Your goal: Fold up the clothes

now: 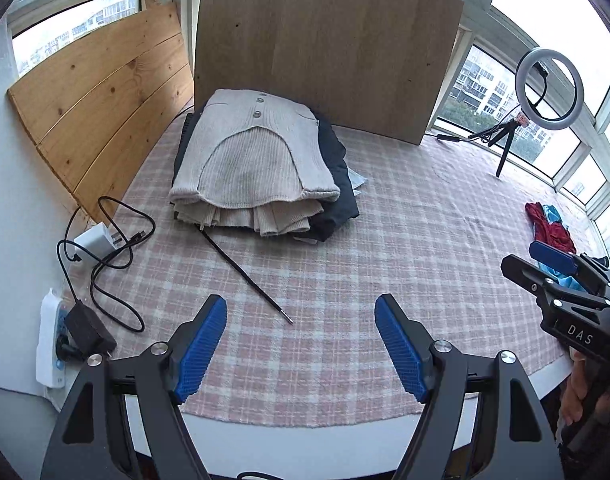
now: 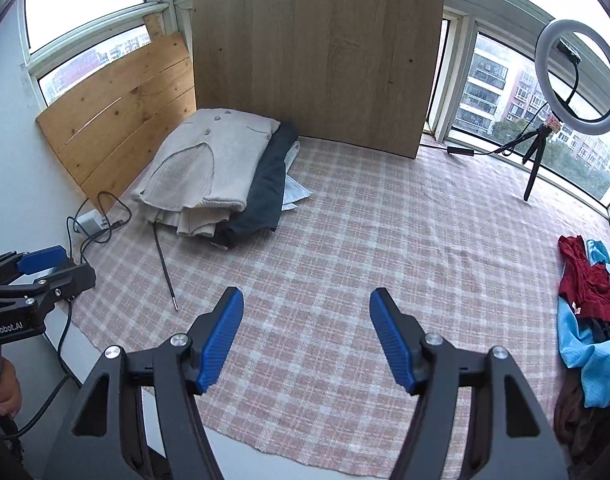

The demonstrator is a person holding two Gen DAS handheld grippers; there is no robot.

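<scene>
**Between garments: both tongs empty, next item waiting at the right edge**

Both tongs hover above the bare middle of the checked cloth [image 2: 345, 220] that covers the table. The left tongs [image 1: 301, 344] stand apart with nothing between the blue pads; the right tongs [image 2: 307, 340] likewise stand apart and hold nothing. Neither touches any fabric.

The finished work sits at the far left of the table: a folded stack [image 1: 257, 168] with a beige knitted cardigan [image 2: 209, 160] on top and a dark garment [image 2: 265, 192] beneath it, close against the wooden boards. A thin black cord [image 1: 245, 276] trails from under the stack toward the tongs.

The unfolded clothes lie in a heap at the right edge of the table: a red garment [image 2: 585, 276] resting on a light blue one [image 2: 593, 352]. How many pieces are in that heap cannot be told, as it runs out of the frame.

Judgement: one fold cycle appears complete and the step in hand is the transit to the next garment. The next move calls for carrying both tongs right to the heap, pinching the top piece alone, and drawing it onto the open centre of the cloth to spread it flat. The loose cord lies near the working area and could be snagged.
</scene>
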